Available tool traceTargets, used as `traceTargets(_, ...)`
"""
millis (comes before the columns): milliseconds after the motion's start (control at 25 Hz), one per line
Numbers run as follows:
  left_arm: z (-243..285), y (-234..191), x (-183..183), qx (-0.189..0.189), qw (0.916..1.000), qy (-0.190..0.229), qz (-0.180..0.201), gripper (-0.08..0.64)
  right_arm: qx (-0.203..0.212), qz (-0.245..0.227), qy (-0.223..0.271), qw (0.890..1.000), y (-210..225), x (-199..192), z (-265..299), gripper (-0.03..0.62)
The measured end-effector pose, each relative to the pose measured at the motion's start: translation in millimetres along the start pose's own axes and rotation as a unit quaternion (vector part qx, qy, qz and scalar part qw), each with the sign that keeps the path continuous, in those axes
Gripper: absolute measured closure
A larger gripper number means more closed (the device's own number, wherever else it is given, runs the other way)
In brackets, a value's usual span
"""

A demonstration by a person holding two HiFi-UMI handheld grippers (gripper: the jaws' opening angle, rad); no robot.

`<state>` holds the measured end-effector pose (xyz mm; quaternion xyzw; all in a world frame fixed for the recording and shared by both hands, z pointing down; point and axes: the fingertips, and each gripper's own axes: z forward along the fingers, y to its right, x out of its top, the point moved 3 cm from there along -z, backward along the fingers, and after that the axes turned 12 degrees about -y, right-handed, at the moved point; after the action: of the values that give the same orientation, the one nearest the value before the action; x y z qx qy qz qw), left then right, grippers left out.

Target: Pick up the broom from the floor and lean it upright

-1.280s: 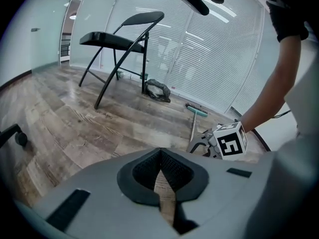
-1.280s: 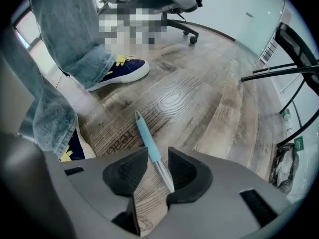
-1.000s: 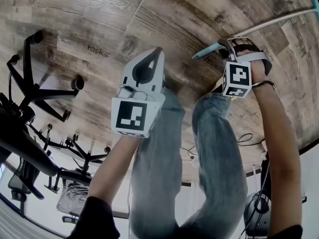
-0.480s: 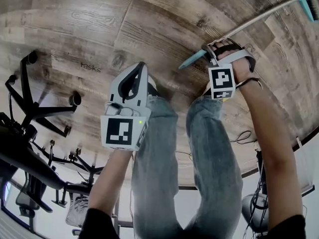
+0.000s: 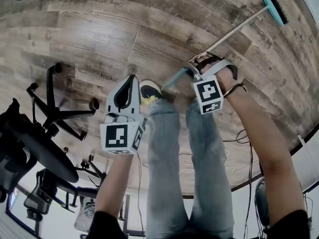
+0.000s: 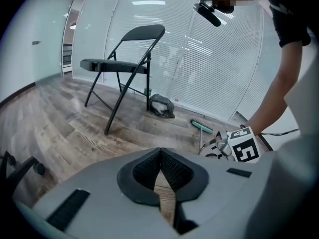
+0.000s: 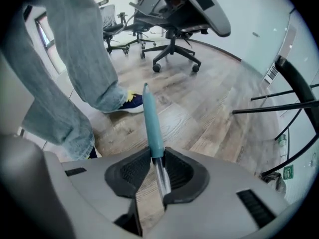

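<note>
Your count for this moment:

- 1 broom [image 5: 234, 31], with 1 teal brush head [image 5: 271, 4].
- 2 grippers: 1 left gripper [image 5: 130, 78], jaws together on nothing, and 1 right gripper [image 5: 193, 70], whose jaws have just been closing with the broom's handle between them.
- 2 marker cubes [image 5: 121, 137], 1 on each gripper.
- 1 folding chair [image 6: 124, 63].
- At least 3 office chairs [image 5: 55, 113]. They overlap, so you cannot get an exact figure.
- 1 dark bag [image 6: 162, 106] on the floor.
- 2 legs [image 5: 169, 153] in jeans.
- 1 shoe [image 5: 149, 90] in sight.
</note>
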<state>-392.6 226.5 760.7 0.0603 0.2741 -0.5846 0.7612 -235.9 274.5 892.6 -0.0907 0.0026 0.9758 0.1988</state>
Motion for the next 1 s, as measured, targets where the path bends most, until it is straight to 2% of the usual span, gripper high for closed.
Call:
traceTargets(160, -44, 4, 54, 0.004, 0.9997, 0.021, 0.013, 0.54, -0.017, 0.03, 0.04, 0.999, 31, 15, -71, 0.493)
traceTargets(320, -87, 10, 100, 0.008, 0.9992, 0.038, 0.008, 0.54, -0.027, 0.051, 0.084, 0.995, 53, 26, -143, 0.495)
traceTargets(560, -140, 4, 158, 0.033, 0.9978, 0.057, -0.01, 0.54, -0.084, 0.111, 0.14, 0.98, 92, 20, -252, 0.499)
traceTargets(760, -168, 24, 203, 0.029, 0.9966, 0.076, 0.004, 0.54, -0.144, 0.173, 0.184, 0.957, 117, 3, -340, 0.502)
traceTargets(880, -175, 54, 230, 0.011, 0.9963, 0.083, 0.018, 0.54, -0.185, 0.228, 0.205, 0.934, 131, -17, -386, 0.502)
traceTargets(1000, -179, 88, 257, -0.013, 0.995, 0.092, 0.037, 0.54, -0.225, 0.286, 0.22, 0.905, 140, -42, -429, 0.502)
